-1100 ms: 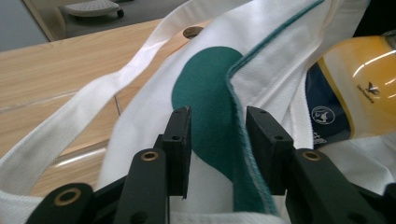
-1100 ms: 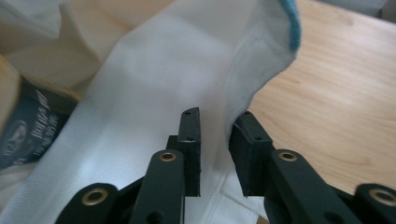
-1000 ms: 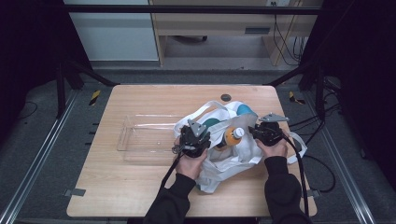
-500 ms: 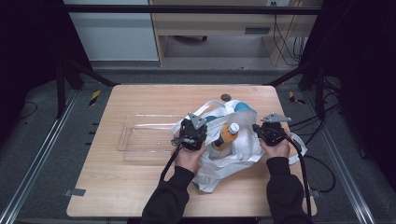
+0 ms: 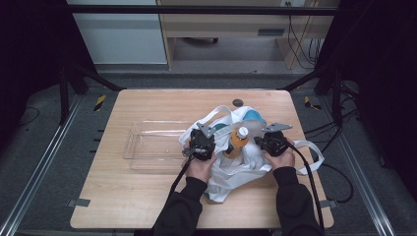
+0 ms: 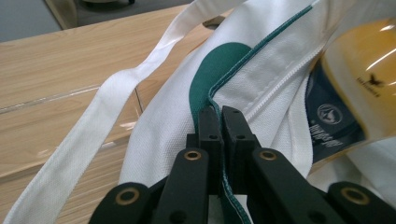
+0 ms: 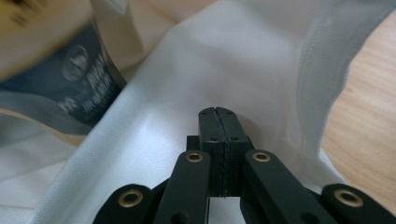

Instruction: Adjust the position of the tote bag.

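Pinching the white bag [image 5: 241,164], left claw [image 6: 219,112] grips its green-edged rim, right claw [image 7: 218,114] its cloth.

Crumpled white tote bag [image 5: 246,167] on table, orange bottle [image 5: 237,142] perhaps upright inside.

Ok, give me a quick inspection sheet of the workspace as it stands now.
Surface: wooden table, bare at its near left.
Job's things: white bag lying open; orange bottle inside.
Clutter: clear tray left of bag; small dark disc at far edge.
Grippers: left claw shut on the bag's green-trimmed edge; right claw shut on bag cloth.
Cables: one trails from each claw toward the person.
Surroundings: dark floor, metal rails, cabinet behind.
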Available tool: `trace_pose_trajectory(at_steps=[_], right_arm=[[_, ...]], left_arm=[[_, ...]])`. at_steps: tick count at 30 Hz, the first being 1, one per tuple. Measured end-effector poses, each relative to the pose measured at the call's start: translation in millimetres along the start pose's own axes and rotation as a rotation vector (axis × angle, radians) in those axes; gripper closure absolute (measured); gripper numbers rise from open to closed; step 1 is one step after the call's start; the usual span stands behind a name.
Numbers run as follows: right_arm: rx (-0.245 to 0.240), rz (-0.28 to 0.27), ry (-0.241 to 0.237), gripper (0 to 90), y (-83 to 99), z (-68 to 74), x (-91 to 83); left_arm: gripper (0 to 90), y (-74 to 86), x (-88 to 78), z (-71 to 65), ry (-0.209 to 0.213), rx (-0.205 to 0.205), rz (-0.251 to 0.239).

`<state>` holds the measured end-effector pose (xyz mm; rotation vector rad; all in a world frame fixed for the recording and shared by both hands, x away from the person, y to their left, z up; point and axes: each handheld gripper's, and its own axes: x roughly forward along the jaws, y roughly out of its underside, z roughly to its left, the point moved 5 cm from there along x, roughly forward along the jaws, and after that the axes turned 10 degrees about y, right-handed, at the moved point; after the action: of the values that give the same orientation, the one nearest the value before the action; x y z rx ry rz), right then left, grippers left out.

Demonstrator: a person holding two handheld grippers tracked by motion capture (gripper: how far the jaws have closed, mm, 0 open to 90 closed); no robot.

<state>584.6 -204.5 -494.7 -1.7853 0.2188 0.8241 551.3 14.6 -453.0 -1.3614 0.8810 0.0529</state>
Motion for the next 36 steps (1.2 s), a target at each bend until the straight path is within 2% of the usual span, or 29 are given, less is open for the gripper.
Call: trace_pose_trajectory(at_steps=[3, 9, 11, 15, 18, 21, 24, 27, 29, 32, 36], right_arm=[[-0.006, 0.018, -0.003, 90.0, 2.8, 0.5, 4.1], [-0.017, 0.073, -0.005, 90.0, 10.2, 3.7, 12.7], [-0.030, 0.083, -0.007, 90.0, 12.5, 4.8, 15.9], [-0.012, 0.079, -0.008, 90.0, 11.5, 3.8, 13.6], [-0.013, 0.023, -0.008, 86.0, 5.2, 2.1, 3.5], [0.021, -0.070, -0.008, 83.5, -6.8, -1.9, -14.5], [0.052, -0.138, 0.000, 80.5, -14.7, -6.4, -30.6], [0.066, -0.173, 0.020, 76.5, -17.6, -11.7, -43.3], [0.078, -0.190, 0.021, 74.1, -17.9, -13.9, -49.7], [0.088, -0.216, 0.025, 72.5, -16.3, -17.6, -59.4], [0.109, -0.234, 0.031, 71.1, -13.8, -21.2, -71.8]], left_arm=[[87.6, 1.6, 2.8, -0.8, -0.015, 0.009, 0.016], [87.6, 8.0, 9.3, 1.4, -0.008, 0.002, 0.046], [87.5, 10.1, 10.2, 2.1, 0.007, -0.005, 0.037], [86.0, 10.5, 8.4, 2.8, 0.031, -0.003, 0.013], [77.6, 9.0, 5.8, 2.7, 0.058, -0.011, 0.001], [68.5, 4.5, 2.1, 0.8, 0.071, -0.017, -0.021], [61.1, -1.0, -2.7, -0.8, 0.078, -0.018, -0.043], [54.7, -7.0, -9.3, -1.0, 0.086, -0.018, -0.083], [50.7, -9.8, -14.5, -0.3, 0.090, -0.003, -0.101], [49.0, -14.6, -25.0, -0.1, 0.110, -0.001, -0.130], [46.1, -22.1, -42.5, 0.2, 0.126, 0.027, -0.171]])
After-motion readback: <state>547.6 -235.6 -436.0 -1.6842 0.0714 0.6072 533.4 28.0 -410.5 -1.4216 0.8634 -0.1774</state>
